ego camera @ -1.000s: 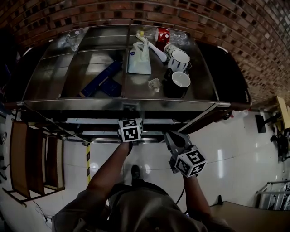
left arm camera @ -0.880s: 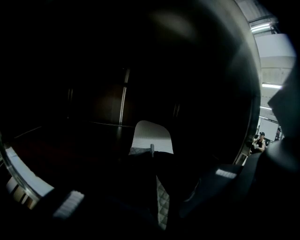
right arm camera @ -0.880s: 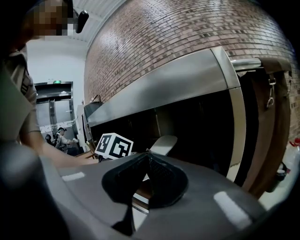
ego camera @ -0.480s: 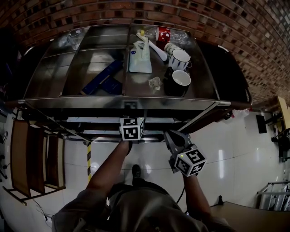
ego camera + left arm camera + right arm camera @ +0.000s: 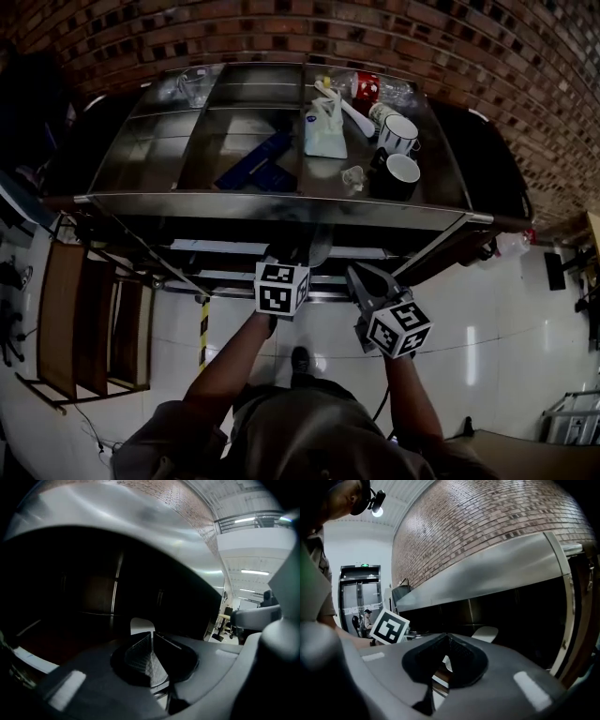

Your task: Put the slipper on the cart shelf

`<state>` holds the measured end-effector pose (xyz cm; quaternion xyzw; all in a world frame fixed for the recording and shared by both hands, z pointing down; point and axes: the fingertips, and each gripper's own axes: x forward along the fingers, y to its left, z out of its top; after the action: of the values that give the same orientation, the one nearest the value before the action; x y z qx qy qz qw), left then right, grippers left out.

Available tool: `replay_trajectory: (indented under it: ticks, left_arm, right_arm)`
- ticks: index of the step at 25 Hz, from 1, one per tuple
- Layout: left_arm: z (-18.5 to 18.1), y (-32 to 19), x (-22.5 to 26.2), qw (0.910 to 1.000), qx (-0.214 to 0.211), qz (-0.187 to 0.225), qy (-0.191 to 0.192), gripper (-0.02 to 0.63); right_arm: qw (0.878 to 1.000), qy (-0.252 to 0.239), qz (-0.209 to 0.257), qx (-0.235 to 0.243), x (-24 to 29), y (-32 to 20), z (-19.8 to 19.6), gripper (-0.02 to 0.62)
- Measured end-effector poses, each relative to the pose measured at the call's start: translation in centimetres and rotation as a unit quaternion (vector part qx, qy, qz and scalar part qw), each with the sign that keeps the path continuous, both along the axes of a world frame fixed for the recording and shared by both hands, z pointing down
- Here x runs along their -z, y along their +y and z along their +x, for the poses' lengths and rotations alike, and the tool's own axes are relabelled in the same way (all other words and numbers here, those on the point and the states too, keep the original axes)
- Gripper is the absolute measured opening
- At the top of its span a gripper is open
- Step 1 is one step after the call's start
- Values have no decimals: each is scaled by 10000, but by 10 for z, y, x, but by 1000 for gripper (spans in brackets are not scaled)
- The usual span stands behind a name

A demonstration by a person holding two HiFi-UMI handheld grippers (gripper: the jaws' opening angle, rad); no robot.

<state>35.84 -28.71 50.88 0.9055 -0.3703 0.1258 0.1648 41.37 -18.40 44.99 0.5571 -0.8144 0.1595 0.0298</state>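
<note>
A pale slipper (image 5: 320,246) pokes out from under the front edge of the steel cart (image 5: 159,159), on its lower level. It shows as a white tongue beyond the tips in the left gripper view (image 5: 139,625) and in the right gripper view (image 5: 485,633). My left gripper (image 5: 285,257) is just left of the slipper, mostly hidden behind its marker cube. Its jaws are closing and the pads (image 5: 138,649) nearly meet with nothing between them. My right gripper (image 5: 356,272) hangs to the right, below the cart's edge, shut and empty (image 5: 449,638).
The cart's top carries two mugs (image 5: 400,134) (image 5: 402,175), a white bag (image 5: 324,131), a blue box (image 5: 258,161), a glass (image 5: 194,86) and a red can (image 5: 364,84). A brick wall stands behind. Wooden frames (image 5: 84,319) lean at the left on the white floor.
Both marker cubes sit a little lower and further right in the head view. The pale end of the slipper now shows under the cart's front edge, free of both grippers.
</note>
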Motion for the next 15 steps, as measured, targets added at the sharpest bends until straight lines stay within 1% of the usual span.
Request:
replay_trajectory:
  ticks: [2,5,9,15]
  left_arm:
    - [-16,8,13,10000,-77,48,-9,8]
    - [-38,21,33,9997,-236,51,95,8]
    - [-65,36,62,9989,-363,202,239,8]
    - [-107,54,95,9977,-339,389,443,8]
  right_arm:
    - [9999,-26,115,73,8,-6,-14,0]
    - [9995,-48,276,162,21,-11,-35,0]
    - [9989,-18,373,273,30,-14,-64,0]
    - [9983,17,460,371,43,-14,-100,0]
